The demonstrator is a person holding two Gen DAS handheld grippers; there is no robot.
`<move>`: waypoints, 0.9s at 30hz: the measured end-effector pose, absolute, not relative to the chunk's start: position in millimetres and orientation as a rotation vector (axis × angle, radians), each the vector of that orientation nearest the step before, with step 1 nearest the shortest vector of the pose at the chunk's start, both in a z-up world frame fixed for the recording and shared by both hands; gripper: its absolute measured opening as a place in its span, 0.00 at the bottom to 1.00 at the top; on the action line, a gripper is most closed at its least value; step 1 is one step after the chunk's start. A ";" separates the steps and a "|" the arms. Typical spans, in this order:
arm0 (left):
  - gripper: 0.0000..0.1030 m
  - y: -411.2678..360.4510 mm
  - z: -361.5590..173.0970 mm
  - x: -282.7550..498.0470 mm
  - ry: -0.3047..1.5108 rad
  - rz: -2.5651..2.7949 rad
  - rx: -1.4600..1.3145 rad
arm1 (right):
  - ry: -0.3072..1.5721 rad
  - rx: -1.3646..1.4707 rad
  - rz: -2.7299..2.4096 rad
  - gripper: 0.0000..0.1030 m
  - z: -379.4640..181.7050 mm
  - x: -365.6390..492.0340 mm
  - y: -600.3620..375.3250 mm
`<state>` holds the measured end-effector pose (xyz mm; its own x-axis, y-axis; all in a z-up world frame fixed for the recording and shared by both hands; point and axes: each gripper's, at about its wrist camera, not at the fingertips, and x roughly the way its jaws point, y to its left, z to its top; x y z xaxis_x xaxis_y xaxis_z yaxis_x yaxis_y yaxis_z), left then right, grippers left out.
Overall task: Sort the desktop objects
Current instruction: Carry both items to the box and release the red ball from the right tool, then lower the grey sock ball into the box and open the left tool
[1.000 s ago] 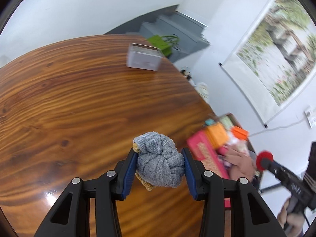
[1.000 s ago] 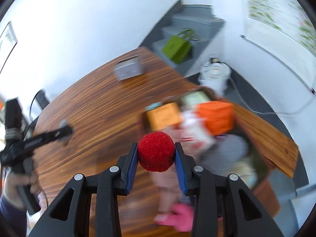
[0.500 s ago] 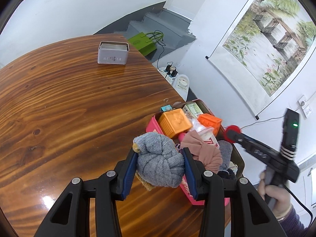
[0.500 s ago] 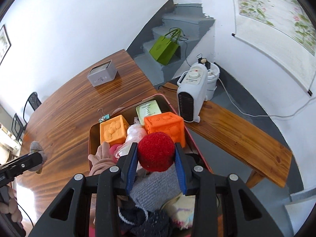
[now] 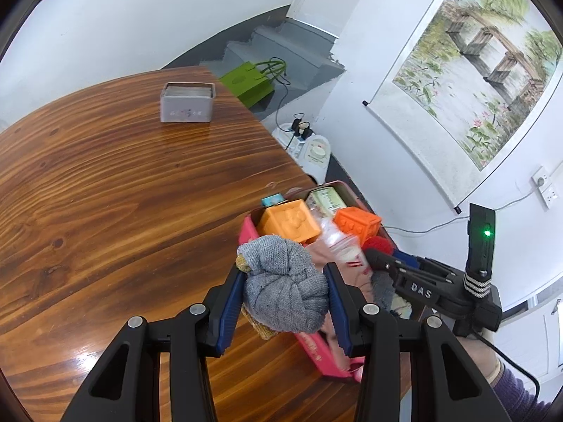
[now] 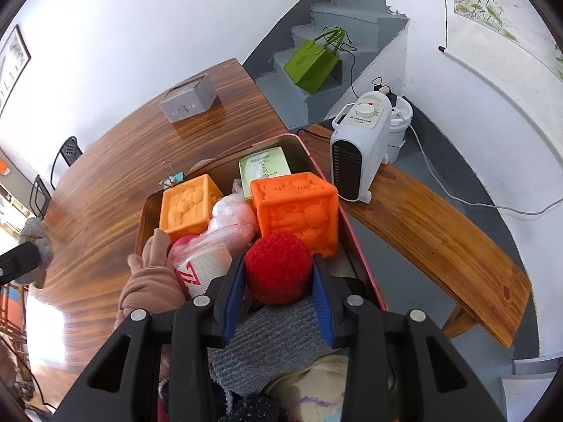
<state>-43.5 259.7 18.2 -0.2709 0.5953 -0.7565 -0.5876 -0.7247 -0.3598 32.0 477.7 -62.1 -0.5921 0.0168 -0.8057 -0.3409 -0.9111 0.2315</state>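
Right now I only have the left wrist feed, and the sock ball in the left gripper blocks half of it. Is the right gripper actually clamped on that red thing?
Observer: Yes. In the right wrist view the right gripper is shut on the red pompom, with a pad pressed against each side.
Operator: Is it over the bin?
Observer: Yes, it is inside the outline of the pink bin, above a grey knit cloth lying in it.
Operator: What's past the bin's far side?
Observer: A wooden bench with a white heater standing on it.
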 end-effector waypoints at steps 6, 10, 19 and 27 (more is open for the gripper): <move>0.45 296.4 22.3 -47.6 0.022 2.012 -1.189 | 0.596 -1.176 2.593 0.70 -37.8 60.5 488.0; 0.45 328.9 15.7 -53.2 0.062 1.976 -1.183 | 0.628 -1.134 2.583 0.70 -28.1 77.7 496.1; 0.45 375.7 -23.2 -69.1 0.151 1.957 -1.234 | 0.650 -1.118 2.573 0.70 -20.5 95.6 496.6; 0.48 365.2 -24.1 -67.3 0.162 2.013 -1.259 | 0.633 -1.148 2.573 0.70 -22.9 98.7 490.7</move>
<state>-67.3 365.2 -24.1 -0.2415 0.5211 -0.8186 -0.6456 -0.7160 -0.2654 98.7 490.7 -22.9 -0.6571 0.0525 -0.7520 -0.3954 -0.8733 0.2845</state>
